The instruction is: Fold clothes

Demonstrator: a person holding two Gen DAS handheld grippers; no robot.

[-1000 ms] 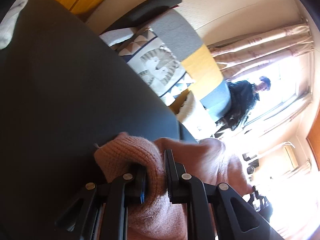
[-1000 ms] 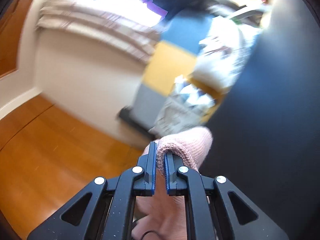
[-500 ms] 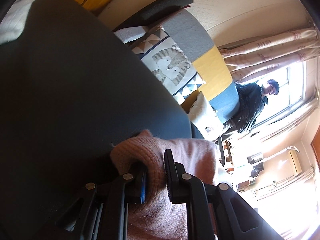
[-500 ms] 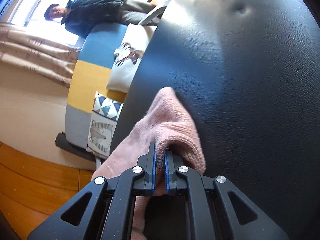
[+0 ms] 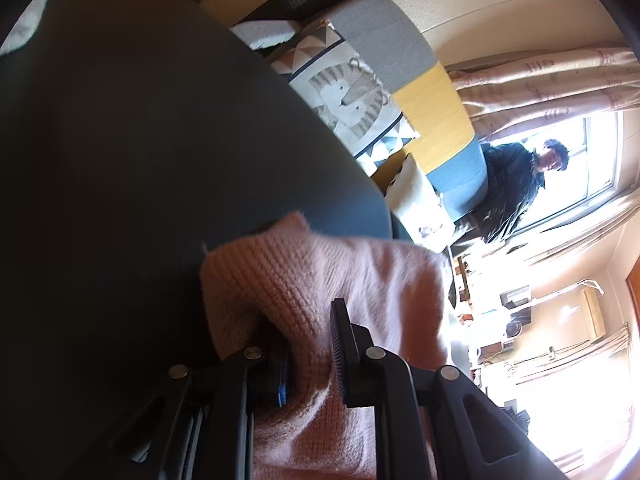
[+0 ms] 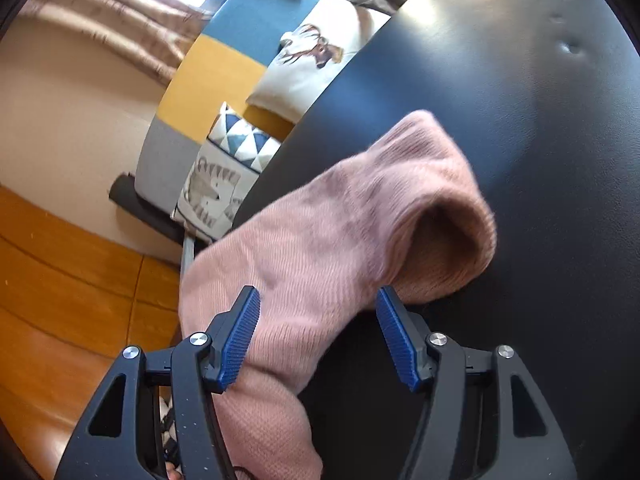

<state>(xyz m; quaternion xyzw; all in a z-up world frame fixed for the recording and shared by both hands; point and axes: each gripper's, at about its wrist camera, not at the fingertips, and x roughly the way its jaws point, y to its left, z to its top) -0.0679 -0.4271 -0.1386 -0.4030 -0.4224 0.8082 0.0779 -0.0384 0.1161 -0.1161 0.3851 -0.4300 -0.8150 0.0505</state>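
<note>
Pink knit garment (image 6: 340, 216) lies on the black table (image 6: 520, 120) — the right gripper (image 6: 318, 334), just opened, straddles it unpressed; the left gripper (image 5: 310, 354) pinches its fold.

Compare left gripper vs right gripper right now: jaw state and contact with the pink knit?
The left gripper has its jaws close together, pinching a fold of the pink knit; the right gripper has jaws that have just been opening and now stand wide, with the knit lying between them, unclamped. The left bunches the cloth at its pads; the right's cloth lies slack on the black surface. Both point at the same garment.
</note>
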